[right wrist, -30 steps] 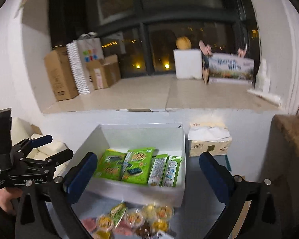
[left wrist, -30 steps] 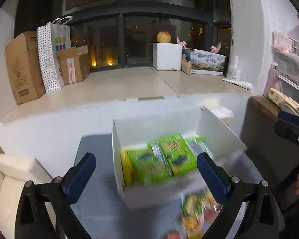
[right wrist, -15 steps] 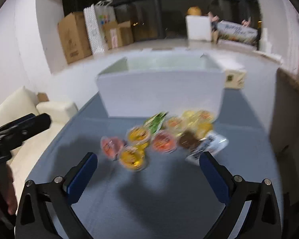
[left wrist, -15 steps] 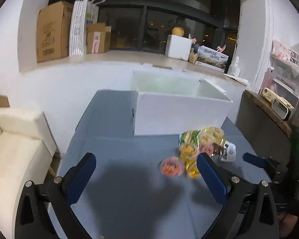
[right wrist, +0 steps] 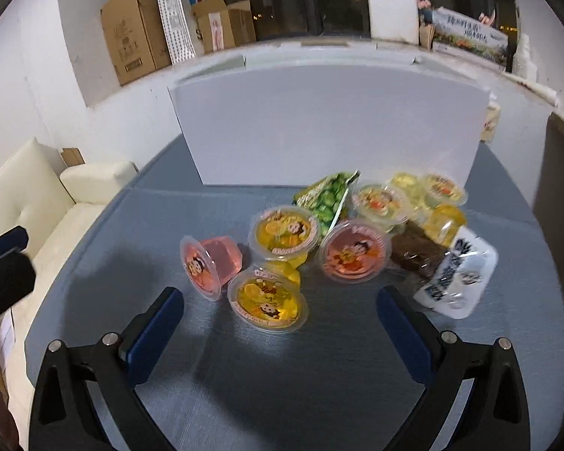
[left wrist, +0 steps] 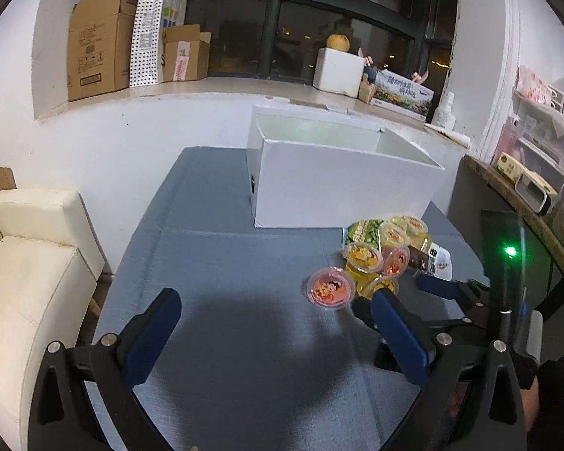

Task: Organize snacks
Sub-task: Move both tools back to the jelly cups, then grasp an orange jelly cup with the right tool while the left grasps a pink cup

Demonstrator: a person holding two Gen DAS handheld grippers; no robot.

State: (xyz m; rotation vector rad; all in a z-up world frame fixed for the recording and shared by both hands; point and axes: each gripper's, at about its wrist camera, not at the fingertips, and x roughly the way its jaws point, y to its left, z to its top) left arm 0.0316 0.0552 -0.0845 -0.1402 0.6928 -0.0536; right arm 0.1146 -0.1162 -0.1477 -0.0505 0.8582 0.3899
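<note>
Orange-lidded clear plastic jelly cup (right wrist: 267, 303) sits nearest the right gripper (right wrist: 280, 314), on the grey tablecloth (right wrist: 131, 248) before the white cardboard box (right wrist: 331, 127). Both grippers spread wide, empty; left gripper (left wrist: 278, 329) idle. Straddle the cup's rim squarely, clamp gently: thin walls.

text: none legible | jelly cup lids (right wrist: 282, 235), cardboard boxes (left wrist: 94, 43): print blurred
</note>
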